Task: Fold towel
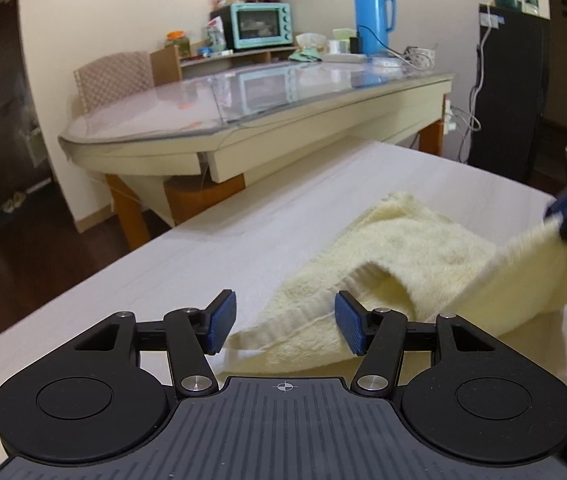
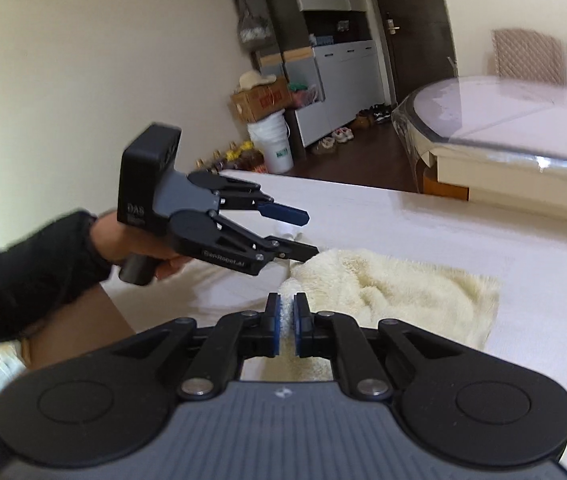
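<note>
The towel [image 1: 395, 264] lies rumpled on the tabletop [image 1: 203, 248], one corner pinched in the right gripper [image 2: 286, 328] (fingers clamped on the cloth), so the left gripper [image 1: 285, 326], fingers apart and empty, should take the near corner before lifting evenly.

Right gripper [image 2: 287, 326] with jaws pinched together on pale cloth, left gripper [image 2: 310, 234] ahead and to its left, jaws apart and gripping nothing, its handle held by a hand [image 2: 131, 248], dark sleeve at the wrist
</note>
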A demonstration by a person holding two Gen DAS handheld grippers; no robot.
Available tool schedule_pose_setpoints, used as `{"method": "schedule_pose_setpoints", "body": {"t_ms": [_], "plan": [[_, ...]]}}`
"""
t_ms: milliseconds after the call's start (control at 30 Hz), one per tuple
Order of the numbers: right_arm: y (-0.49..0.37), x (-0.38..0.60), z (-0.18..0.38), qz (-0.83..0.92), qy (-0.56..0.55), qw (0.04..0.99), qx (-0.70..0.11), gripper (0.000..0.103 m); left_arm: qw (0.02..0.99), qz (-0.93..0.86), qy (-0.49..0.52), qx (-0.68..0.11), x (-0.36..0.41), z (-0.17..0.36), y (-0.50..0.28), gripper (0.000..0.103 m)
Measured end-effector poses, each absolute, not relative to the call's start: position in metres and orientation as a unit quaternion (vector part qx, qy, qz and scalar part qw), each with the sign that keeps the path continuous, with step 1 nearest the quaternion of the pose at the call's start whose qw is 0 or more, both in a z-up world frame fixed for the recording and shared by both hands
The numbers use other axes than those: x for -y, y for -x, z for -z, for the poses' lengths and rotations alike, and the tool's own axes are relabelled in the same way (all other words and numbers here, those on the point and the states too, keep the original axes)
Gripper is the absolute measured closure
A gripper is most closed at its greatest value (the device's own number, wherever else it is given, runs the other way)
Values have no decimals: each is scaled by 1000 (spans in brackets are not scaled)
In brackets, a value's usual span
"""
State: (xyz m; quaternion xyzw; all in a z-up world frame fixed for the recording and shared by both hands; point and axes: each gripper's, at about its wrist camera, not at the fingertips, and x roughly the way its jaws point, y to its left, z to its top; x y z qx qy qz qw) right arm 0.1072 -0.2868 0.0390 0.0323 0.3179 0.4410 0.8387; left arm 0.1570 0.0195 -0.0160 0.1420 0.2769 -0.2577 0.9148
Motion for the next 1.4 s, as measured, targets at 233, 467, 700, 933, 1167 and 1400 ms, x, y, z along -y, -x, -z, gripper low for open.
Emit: {"method": "schedule_pose_setpoints", "body": {"t_ms": [233,467,700,933,1167,1400], "plan": [[-131,310,-39,-429,-116,842,-306,95,890,342,-158,-258,-19,14,-103,44],[-130,298,-48,-447,-99,840,-292,95,863,387,-162,-282,3,22,-105,46],[-123,299,-40,-445,-91,838,-301,95,837,433,-118,-313,0,29,-115,79],[-111,298,-32,-446,-65,836,-311,82,843,416,-162,-300,-1,19,-93,95],[-92,307,-12,-404,16,854,-326,61,859,346,-246,-285,-17,-12,-38,95],[-86,308,14,-396,29,850,-346,59,838,317,-309,-319,-16,5,6,95]]}}
